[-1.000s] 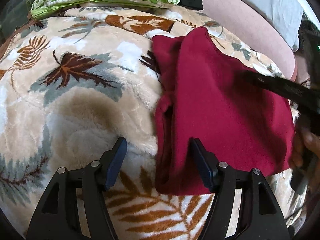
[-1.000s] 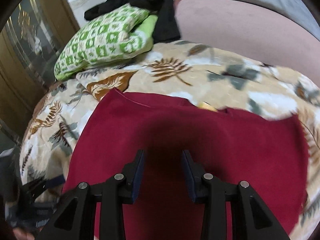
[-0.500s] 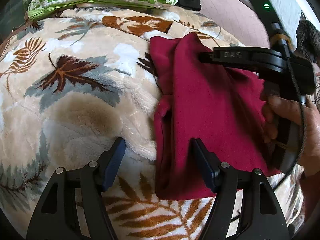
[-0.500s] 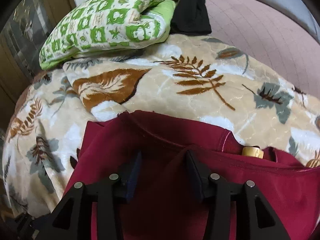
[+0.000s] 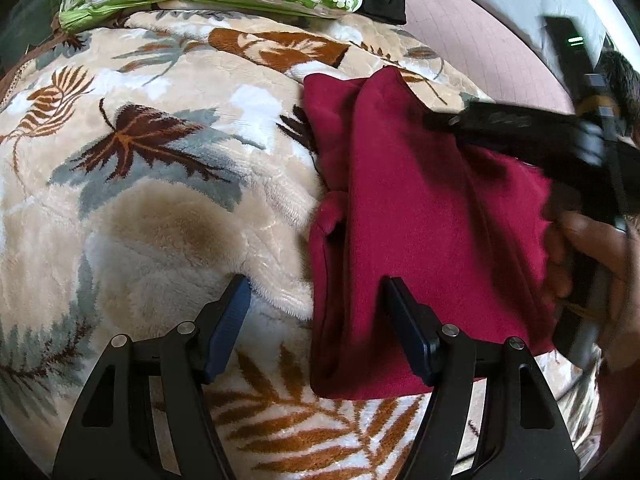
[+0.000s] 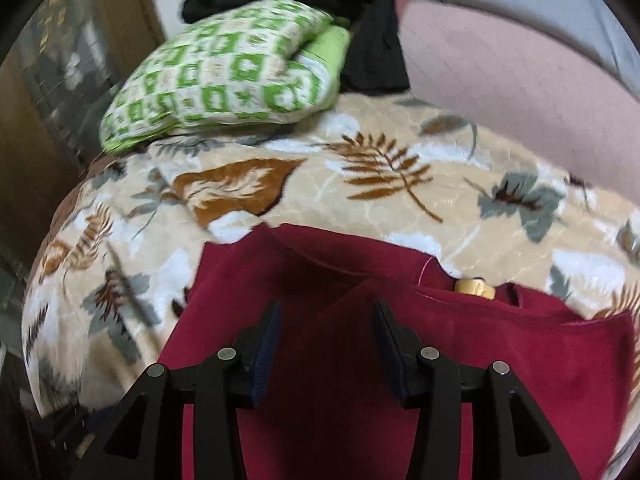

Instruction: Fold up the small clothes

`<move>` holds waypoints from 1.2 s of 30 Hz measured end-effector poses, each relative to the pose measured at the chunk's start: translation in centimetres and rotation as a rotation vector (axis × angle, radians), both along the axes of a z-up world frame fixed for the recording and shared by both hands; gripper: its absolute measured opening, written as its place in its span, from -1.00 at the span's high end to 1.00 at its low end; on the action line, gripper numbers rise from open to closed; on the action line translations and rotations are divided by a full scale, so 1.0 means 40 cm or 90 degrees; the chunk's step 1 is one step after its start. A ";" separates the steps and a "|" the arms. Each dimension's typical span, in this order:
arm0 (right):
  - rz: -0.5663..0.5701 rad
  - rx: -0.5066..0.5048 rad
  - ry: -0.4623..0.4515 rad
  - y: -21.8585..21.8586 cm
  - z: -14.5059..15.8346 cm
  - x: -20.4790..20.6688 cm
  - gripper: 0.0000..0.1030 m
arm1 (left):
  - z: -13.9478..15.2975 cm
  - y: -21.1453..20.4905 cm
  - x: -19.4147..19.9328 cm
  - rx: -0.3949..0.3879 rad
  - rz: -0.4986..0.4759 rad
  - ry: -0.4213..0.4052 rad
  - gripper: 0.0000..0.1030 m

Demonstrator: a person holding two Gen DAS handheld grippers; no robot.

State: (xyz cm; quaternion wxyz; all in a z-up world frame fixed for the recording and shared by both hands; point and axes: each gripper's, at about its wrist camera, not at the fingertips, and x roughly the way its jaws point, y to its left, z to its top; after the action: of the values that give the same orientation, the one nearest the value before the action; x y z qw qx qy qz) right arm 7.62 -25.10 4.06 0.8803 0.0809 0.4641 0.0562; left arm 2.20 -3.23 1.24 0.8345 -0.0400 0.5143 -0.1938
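Item: dark red garment [image 5: 432, 216], lying partly folded on a leaf-patterned blanket [image 5: 168, 216] over a bed. In the left wrist view it fills the centre right of the frame; its left edge is doubled over in a loose vertical roll.

Left gripper [image 5: 316, 320]: fingers wide, nothing pinched. The left finger rests over bare blanket, the right one over the red cloth, the garment's left edge between them. No change from a second ago.

Right gripper [image 6: 324, 344]: fingers narrow to middling, parted wider than a second ago, nothing clamped between them; red cloth lies beneath. In the left wrist view it enters from the upper right of the frame, blurred, a hand [image 5: 592, 264] on its grip.

Change: the right gripper has travelled across the garment toward its far edge. A small yellow thing [image 6: 474, 288], kind unclear, peeks out at that edge.

Meaning, as judged: one fold looks laid and let go; the next grip is likely at the far edge.

Background: green-and-white pillow [image 6: 224, 76], upper left; black clothing [image 6: 360, 28] behind it.
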 end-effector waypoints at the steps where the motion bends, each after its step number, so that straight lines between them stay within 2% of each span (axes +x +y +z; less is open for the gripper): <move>1: -0.005 0.004 0.018 -0.002 -0.019 0.013 0.11 | 0.000 0.001 0.002 -0.004 0.001 0.002 -0.36; 4: -0.011 0.004 0.030 0.001 -0.037 0.031 0.08 | 0.001 0.011 0.006 -0.023 0.010 0.009 -0.36; 7: -0.009 0.006 0.027 0.013 0.010 0.020 0.08 | 0.002 0.019 0.008 -0.040 0.018 0.016 -0.36; 9: 0.024 0.008 0.013 0.049 0.047 0.014 0.07 | 0.003 0.020 0.010 -0.045 0.022 0.018 -0.36; 10: 0.046 0.001 0.021 0.077 0.059 0.018 0.01 | 0.003 0.020 0.008 -0.047 0.024 0.018 -0.36; 12: 0.077 -0.017 0.040 0.131 0.063 0.034 -0.22 | 0.003 0.021 0.005 -0.049 0.026 0.016 -0.36; 13: 0.089 -0.030 0.053 0.156 0.058 0.045 -0.42 | 0.003 0.022 0.004 -0.050 0.027 0.016 -0.36; 14: 0.102 -0.051 0.078 0.186 0.043 0.061 -0.49 | 0.003 0.022 0.003 -0.052 0.027 0.016 -0.36; 17: 0.127 -0.109 0.129 0.255 -0.022 0.099 -0.53 | 0.003 0.024 -0.002 -0.055 0.029 0.015 -0.36; 19: 0.131 -0.169 0.122 0.285 -0.057 0.109 -0.67 | 0.003 0.025 -0.005 -0.056 0.030 0.014 -0.37; 20: 0.131 -0.181 0.109 0.289 -0.060 0.107 -0.68 | 0.003 0.025 -0.005 -0.057 0.029 0.013 -0.38; 21: 0.126 -0.178 0.100 0.283 -0.058 0.104 -0.65 | 0.003 0.024 -0.004 -0.060 0.029 0.013 -0.41; 22: 0.121 -0.174 0.093 0.274 -0.053 0.099 -0.44 | 0.003 0.023 -0.005 -0.064 0.028 0.013 -0.50; 23: 0.122 -0.167 0.083 0.256 -0.041 0.091 -0.13 | 0.004 0.023 -0.007 -0.071 0.027 0.011 -0.54; 24: 0.132 -0.134 0.073 0.231 -0.024 0.080 0.04 | 0.005 0.021 -0.011 -0.077 0.029 0.008 -0.60; 25: 0.136 -0.097 0.070 0.204 -0.008 0.074 0.39 | 0.005 0.017 -0.014 -0.078 0.031 0.001 -0.63; 26: 0.131 -0.036 0.066 0.163 0.016 0.064 0.60 | 0.006 0.011 -0.017 -0.075 0.033 -0.007 -0.63; 27: 0.126 -0.002 0.058 0.139 0.033 0.052 0.64 | 0.007 0.003 -0.019 -0.070 0.030 -0.016 -0.63; 28: 0.121 0.028 0.043 0.116 0.054 0.041 0.66 | 0.010 -0.007 -0.022 -0.068 0.020 -0.019 -0.47; 29: 0.119 0.055 0.029 0.090 0.075 0.026 0.68 | 0.018 -0.019 -0.024 -0.078 0.002 -0.015 -0.25; 30: 0.119 0.083 0.018 0.064 0.096 0.008 0.68 | 0.027 -0.036 -0.016 -0.086 -0.013 -0.009 0.24; 31: 0.120 0.103 0.009 0.033 0.114 -0.013 0.69 | 0.051 -0.055 -0.027 -0.092 -0.035 -0.012 0.43; 32: 0.120 0.111 0.004 0.018 0.121 -0.024 0.71 | 0.072 -0.069 -0.040 -0.094 -0.047 -0.027 0.48; 33: 0.118 0.116 -0.004 -0.008 0.135 -0.042 0.72 | 0.105 -0.094 -0.063 -0.094 -0.071 -0.053 0.62; 36: 0.100 0.134 -0.030 -0.092 0.183 -0.092 0.74 | 0.180 -0.188 -0.124 -0.107 -0.145 -0.086 0.69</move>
State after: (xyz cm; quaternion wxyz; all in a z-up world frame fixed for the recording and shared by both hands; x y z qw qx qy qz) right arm 3.93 -28.76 11.38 0.8706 0.1344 0.4395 0.1754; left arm -2.76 -10.77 8.45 0.8336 -0.0381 0.4399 -0.3318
